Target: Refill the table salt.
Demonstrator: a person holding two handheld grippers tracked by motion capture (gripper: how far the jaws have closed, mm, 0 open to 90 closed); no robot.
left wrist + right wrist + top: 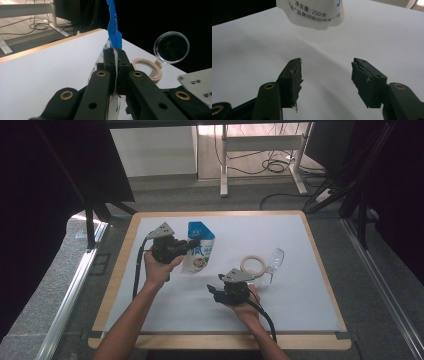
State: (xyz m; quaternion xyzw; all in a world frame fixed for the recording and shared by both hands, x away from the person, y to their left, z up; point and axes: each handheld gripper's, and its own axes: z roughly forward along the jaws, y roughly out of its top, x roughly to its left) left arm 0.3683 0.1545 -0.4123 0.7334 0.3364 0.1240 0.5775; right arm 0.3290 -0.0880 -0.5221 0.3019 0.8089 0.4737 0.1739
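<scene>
Blue-and-white stand-up pouch (199, 252), printed with Chinese lettering and a weight marking, standing upright on the white worktop (165, 315) left of centre, nearer the far edge than the near one. Left gripper (190, 246) is pressed together on the pouch's side edge; in the left gripper view the blue film (113, 30) rises from between the closed pads. Right gripper (214, 292) sits near the middle of the worktop towards the near edge, jaws spread with nothing between them, pointing towards the pouch base (312, 15) and well apart from it. Beige ring (253, 266) lies right of centre, just beyond the right hand (247, 307). Clear round-lensed plastic piece (274, 261) rests touching the ring on its right side.
</scene>
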